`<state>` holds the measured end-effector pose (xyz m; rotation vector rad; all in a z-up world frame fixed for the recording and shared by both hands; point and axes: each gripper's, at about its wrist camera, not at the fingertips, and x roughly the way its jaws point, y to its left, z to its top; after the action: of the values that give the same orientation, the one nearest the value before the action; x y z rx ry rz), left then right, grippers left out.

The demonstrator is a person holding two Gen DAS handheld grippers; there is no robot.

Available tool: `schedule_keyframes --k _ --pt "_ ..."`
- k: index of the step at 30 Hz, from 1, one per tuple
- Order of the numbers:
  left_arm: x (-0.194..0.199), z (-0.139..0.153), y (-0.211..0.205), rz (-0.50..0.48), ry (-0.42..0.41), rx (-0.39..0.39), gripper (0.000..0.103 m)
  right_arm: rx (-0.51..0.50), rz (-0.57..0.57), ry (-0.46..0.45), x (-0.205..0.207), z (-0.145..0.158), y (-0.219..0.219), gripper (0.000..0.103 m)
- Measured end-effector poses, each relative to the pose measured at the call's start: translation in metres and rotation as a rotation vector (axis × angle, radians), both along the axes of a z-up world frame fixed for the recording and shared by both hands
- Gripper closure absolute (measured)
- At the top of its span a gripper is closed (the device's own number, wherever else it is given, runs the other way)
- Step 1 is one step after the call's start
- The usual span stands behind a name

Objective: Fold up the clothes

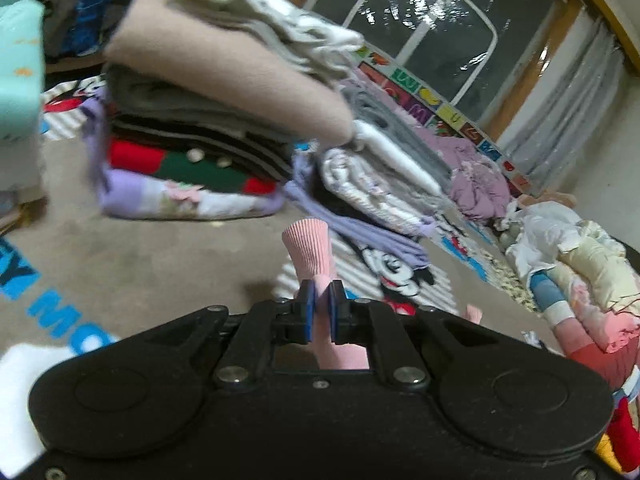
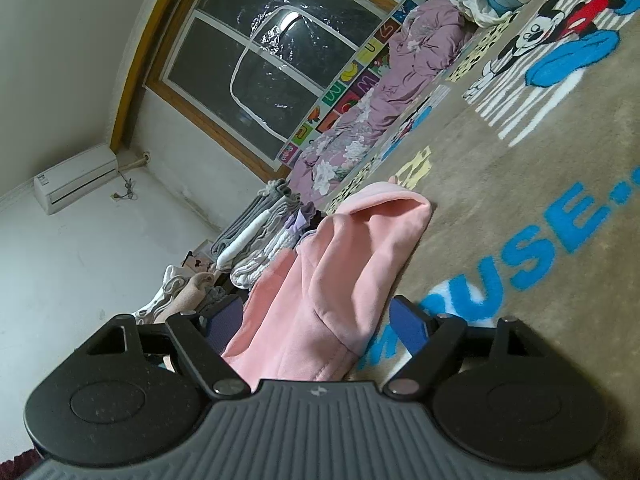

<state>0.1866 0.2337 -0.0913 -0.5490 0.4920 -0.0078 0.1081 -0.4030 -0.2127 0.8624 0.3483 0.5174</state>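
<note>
A ribbed pink cuff (image 1: 306,252) is pinched by the left hand-held gripper (image 1: 320,302); the pink hoodie (image 2: 320,280) lies between the spread, apparently untouching fingers of the right hand-held gripper (image 2: 316,320).

Motion blurs the folded stack (image 1: 224,92); the pink hoodie (image 2: 320,292) hides behind the right claw (image 2: 316,322).

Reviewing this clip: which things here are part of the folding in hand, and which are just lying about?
In the job:
pink hoodie
pink cuff, pinched in the left hand-held gripper
right hand-held gripper, open around the hoodie

Lying about:
folded stack
purple bedding
air conditioner
</note>
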Motion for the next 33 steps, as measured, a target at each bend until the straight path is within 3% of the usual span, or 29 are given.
schedule_keyframes --k 5,7,8,10,11,12,18,21,24,28,31,33 --pt "0.003 -0.02 0.012 0.028 0.039 0.023 0.098 0.0 -0.003 0.005 -0.001 0.0 0.0 0.024" --pt "0.009 -0.033 0.016 0.034 0.1 0.017 0.095 0.0 -0.004 0.006 -0.001 0.0 0.0 0.025" --pt "0.01 -0.038 0.019 0.046 0.118 -0.001 0.091 0.0 -0.004 0.007 -0.001 0.0 0.0 0.025" --pt "0.007 -0.043 0.025 0.082 0.126 -0.035 0.073 -0.008 -0.006 0.013 -0.001 0.001 0.0 0.026" --pt "0.004 -0.044 0.028 0.097 0.12 -0.047 0.062 -0.02 -0.007 0.019 -0.001 0.002 0.002 0.026" --pt "0.001 -0.044 0.031 0.106 0.113 -0.059 0.059 -0.035 -0.008 0.024 -0.001 0.004 0.003 0.026" --pt "-0.01 -0.031 0.023 0.071 0.082 -0.023 0.059 -0.106 -0.014 0.048 -0.001 0.011 0.013 0.025" --pt "-0.016 -0.019 0.008 0.035 0.033 -0.045 0.056 -0.125 -0.029 0.072 -0.001 0.016 0.015 0.026" --pt "-0.022 -0.011 -0.014 -0.027 -0.021 -0.082 0.043 -0.059 -0.058 0.113 0.002 0.018 0.009 0.026" --pt "-0.028 -0.019 -0.049 -0.109 -0.062 -0.185 0.038 0.032 -0.128 0.16 0.012 0.019 -0.005 0.025" --pt "-0.031 -0.037 -0.073 -0.143 -0.057 -0.248 0.037 -0.06 -0.165 0.186 0.034 0.03 -0.009 0.026" --pt "-0.031 -0.05 -0.087 -0.158 -0.034 -0.257 0.036 -0.194 -0.167 0.19 0.052 0.042 -0.006 0.025"
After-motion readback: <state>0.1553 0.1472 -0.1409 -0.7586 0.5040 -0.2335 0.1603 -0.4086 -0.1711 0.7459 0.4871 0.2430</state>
